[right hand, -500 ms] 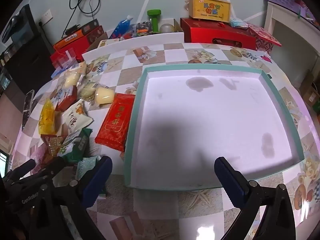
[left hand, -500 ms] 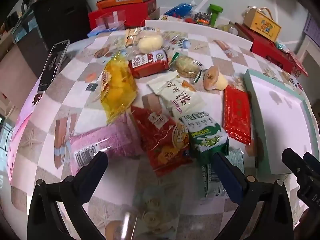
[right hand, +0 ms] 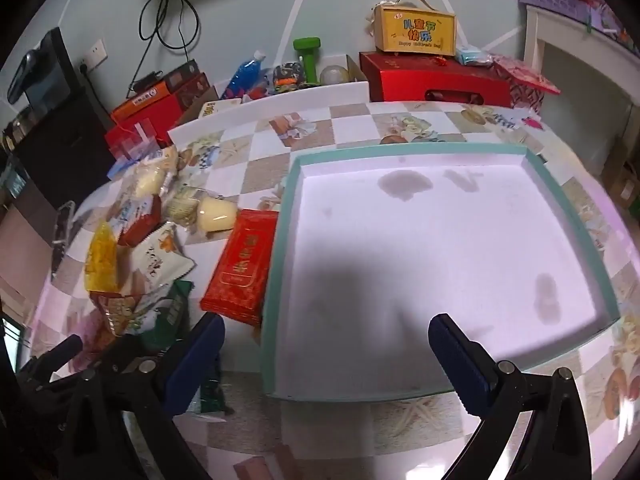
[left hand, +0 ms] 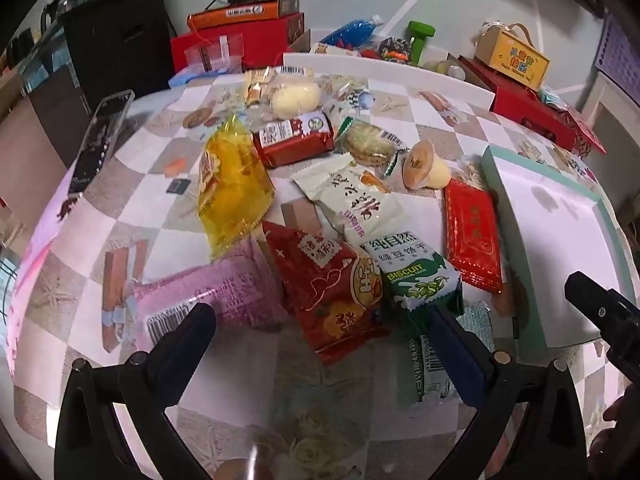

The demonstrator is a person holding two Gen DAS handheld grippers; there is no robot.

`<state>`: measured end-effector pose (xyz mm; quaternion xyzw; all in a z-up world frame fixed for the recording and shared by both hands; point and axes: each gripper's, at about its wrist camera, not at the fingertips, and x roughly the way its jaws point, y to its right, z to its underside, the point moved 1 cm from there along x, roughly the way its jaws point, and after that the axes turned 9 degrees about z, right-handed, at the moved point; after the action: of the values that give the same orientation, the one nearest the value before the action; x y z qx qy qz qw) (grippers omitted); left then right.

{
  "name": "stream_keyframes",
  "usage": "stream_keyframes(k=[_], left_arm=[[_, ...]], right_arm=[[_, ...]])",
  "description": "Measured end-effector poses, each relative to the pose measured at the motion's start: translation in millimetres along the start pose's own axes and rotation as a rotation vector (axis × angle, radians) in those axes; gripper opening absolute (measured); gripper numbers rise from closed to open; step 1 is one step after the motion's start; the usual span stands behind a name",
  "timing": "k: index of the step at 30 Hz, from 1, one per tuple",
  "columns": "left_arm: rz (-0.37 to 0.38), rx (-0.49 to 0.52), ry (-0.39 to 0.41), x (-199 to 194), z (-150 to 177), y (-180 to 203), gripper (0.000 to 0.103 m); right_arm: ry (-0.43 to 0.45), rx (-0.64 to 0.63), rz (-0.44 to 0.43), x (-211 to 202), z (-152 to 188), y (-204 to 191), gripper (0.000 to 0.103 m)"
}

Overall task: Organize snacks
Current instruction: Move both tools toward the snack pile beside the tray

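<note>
Above snacks (left hand: 332, 280), both claws wide, empty.

Left gripper (left hand: 322, 332): black moulded frame, two arms splaying forward. Fingers (left hand: 456, 344) faced with dark blue ribbed pads; the left one reads nearly black in shadow. Round silver screw heads at the pivots, one nearer each finger and one further back on each arm.

Right gripper (right hand: 326, 354): same pattern. Black frame, blue ribbed pads on the fingers (right hand: 460, 354), silver screw heads in pairs along each arm.

Left unit seen from the right wrist view: black body, matching screws, lettering too dim to read.
</note>
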<state>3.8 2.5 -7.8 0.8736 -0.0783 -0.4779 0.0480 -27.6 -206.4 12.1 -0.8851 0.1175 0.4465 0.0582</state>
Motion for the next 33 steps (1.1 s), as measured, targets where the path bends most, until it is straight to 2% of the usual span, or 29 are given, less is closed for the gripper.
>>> stream_keyframes(k=[9, 15, 22, 33], left_arm=[[-0.007, 0.02, 0.035, -5.5, -0.5, 1.7, 0.103], [0.008, 0.008, 0.042, -7.2, -0.1, -0.4, 0.103], [0.085, -0.033, 0.051, -13.1, -2.5, -5.7, 0.103], [0.111, -0.063, 0.055, -22.4, -4.3, -8.2, 0.103]], right_arm=[[0.066, -0.005, -0.028, -8.5, -0.1, -1.1, 0.103], [0.061, 0.011, -0.052, -7.8, -0.8, 1.6, 0.103], [0.064, 0.02, -0.055, -8.4, -0.6, 4.3, 0.103], [0.078, 0.017, -0.04, -18.5, -1.5, 6.3, 0.103]])
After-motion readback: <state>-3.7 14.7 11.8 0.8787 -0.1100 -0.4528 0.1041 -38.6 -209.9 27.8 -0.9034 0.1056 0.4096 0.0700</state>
